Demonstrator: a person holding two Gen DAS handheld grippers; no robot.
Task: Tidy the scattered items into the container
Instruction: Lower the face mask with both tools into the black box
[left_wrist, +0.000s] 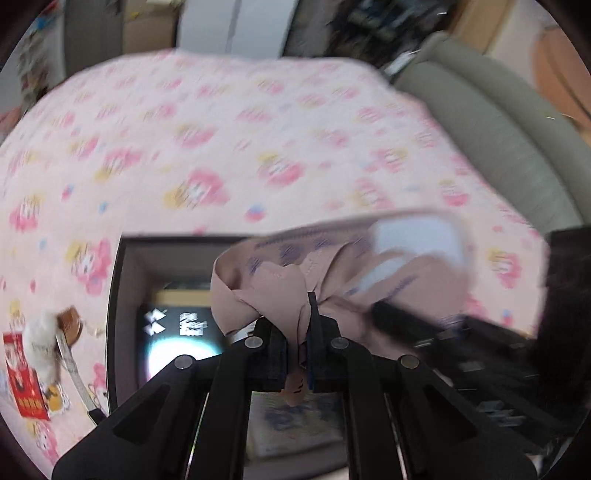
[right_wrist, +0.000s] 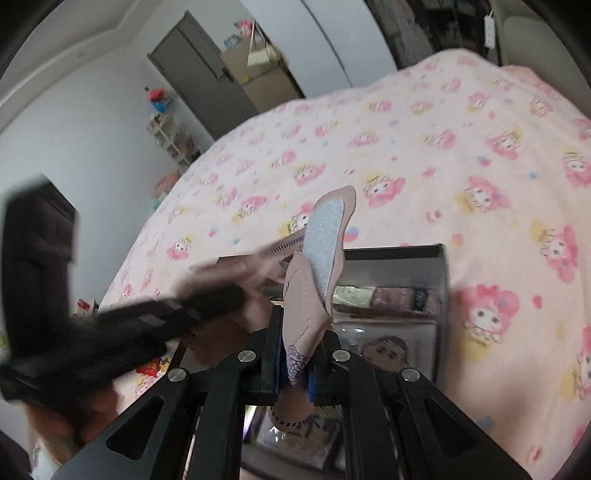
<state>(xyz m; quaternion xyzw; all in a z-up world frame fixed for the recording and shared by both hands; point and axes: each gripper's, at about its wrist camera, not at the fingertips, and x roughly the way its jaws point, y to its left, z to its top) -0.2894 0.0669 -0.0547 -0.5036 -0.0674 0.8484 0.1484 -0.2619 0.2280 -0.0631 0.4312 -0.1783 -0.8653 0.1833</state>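
We see the dark rectangular open-topped box (right_wrist: 441, 273) on the pink cartoon-print bedspread (left_wrist: 184, 147), holding printed packets. Above it, left gripper (left_wrist: 295, 332) and right gripper (right_wrist: 295, 354) both clench the beige fabric strap (right_wrist: 303, 295) with its white hook-and-loop patch.

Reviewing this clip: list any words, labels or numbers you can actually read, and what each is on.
No text is legible.
Red packet on the pink cartoon-print bedsheet: yellow print, blurred.
Black box in the dark rectangular container: white marks, unreadable.
Beige fabric strap, held by both grippers: dark pattern, no letters discernible.
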